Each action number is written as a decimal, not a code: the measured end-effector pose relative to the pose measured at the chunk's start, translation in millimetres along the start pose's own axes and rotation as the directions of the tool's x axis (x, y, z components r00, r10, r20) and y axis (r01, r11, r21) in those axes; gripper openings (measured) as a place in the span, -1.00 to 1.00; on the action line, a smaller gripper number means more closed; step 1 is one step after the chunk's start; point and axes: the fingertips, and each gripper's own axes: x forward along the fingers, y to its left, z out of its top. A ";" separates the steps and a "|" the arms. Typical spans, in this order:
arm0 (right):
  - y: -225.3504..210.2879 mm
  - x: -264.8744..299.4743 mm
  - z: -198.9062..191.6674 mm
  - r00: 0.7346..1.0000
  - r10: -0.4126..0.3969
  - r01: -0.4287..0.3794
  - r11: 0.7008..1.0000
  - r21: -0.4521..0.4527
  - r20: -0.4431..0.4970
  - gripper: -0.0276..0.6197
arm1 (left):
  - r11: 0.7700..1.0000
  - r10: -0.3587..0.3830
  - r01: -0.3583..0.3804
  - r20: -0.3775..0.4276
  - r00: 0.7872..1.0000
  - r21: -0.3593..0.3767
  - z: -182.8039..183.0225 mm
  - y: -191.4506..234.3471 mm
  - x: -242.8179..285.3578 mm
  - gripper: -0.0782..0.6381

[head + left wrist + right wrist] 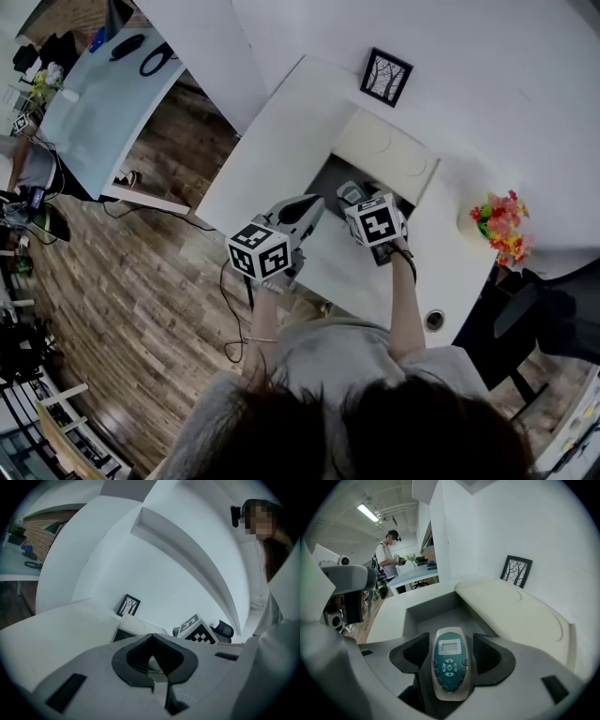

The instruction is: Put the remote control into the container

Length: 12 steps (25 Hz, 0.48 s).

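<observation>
Right claw (pixel 450 652) clamps the remote control (pixel 449 672) — left claw (pixel 154 670) jaws pressed together.

The grey left gripper (pixel 309 208) with its marker cube sits just left of centre in the head view, its jaws closed together on nothing, and the left forearm (pixel 263 319) reaches up from the lower frame. The grey right gripper (pixel 354 195), just right of centre, has its jaws clamped on a silver-and-teal remote control (pixel 449 667), with the right forearm (pixel 405 300) stretched forward.
</observation>
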 end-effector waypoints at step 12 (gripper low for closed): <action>9.0 -43.2 20.2 0.976 0.028 -0.039 0.998 0.049 0.218 -0.26 | 0.997 -0.073 0.074 -0.015 0.997 0.035 1.1 -22.1 12.3 -0.77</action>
